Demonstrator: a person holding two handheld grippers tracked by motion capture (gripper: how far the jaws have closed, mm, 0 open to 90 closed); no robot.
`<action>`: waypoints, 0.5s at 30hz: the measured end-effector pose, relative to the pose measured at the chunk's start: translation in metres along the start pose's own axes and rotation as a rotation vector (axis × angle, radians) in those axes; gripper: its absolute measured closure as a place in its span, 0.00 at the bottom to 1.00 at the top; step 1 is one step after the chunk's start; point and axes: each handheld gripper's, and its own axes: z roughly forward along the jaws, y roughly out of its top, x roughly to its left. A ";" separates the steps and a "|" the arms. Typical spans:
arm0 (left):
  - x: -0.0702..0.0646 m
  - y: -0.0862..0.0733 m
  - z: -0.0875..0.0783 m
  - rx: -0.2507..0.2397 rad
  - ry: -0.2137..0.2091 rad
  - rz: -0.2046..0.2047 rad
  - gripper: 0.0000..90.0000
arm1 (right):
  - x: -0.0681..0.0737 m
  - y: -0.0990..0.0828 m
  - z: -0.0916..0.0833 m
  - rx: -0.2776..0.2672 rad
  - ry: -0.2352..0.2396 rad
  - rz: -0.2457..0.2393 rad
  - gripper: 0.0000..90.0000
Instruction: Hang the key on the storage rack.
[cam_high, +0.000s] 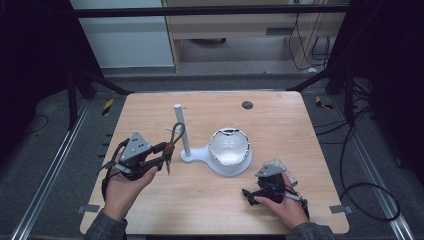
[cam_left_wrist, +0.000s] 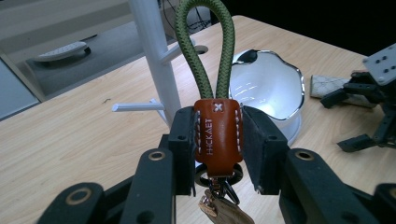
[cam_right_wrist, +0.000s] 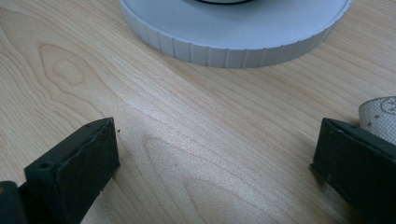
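**Green cord keychain gripped, hanging yet to come**

Green braided cord, looped and bound by an orange leather tab, makes up the keychain (cam_high: 172, 137) that we hold in our left tongs (cam_high: 162, 154) in the high view. It sits raised above the table (cam_high: 280, 115), just beside the white post (cam_high: 182, 131) of the stand, whose base carries a white bowl (cam_high: 229, 150). Our right tongs (cam_high: 252, 194) rest low near the front edge, close to a small patterned pouch (cam_high: 280, 166). Bare wood lies all around the stand, so both hands have room.

From the left gripper view, the left tongs (cam_left_wrist: 218, 140) are clamped on the leather tab (cam_left_wrist: 218, 135), the loop (cam_left_wrist: 205, 46) standing upright and free. A peg (cam_left_wrist: 135, 107) juts from the post just beyond it. We judge the pick-up done; slipping the loop over a peg looks to be what remains.

From the right gripper view, the right tongs (cam_right_wrist: 215, 163) stand wide apart with nothing between them, over bare table, the ribbed rim of the stand's base (cam_right_wrist: 224, 46) ahead and a corner of the pouch (cam_right_wrist: 380, 116) just beside one jaw.
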 end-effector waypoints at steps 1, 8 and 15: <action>0.001 0.000 0.002 0.005 0.001 0.000 0.73 | 0.000 0.000 0.000 -0.001 0.001 0.001 0.00; 0.010 -0.008 0.021 0.032 0.023 -0.031 0.73 | 0.000 0.000 0.000 0.000 0.001 -0.001 0.00; 0.016 -0.014 0.039 0.051 0.028 -0.054 0.73 | 0.000 0.000 0.000 0.000 0.001 0.001 0.00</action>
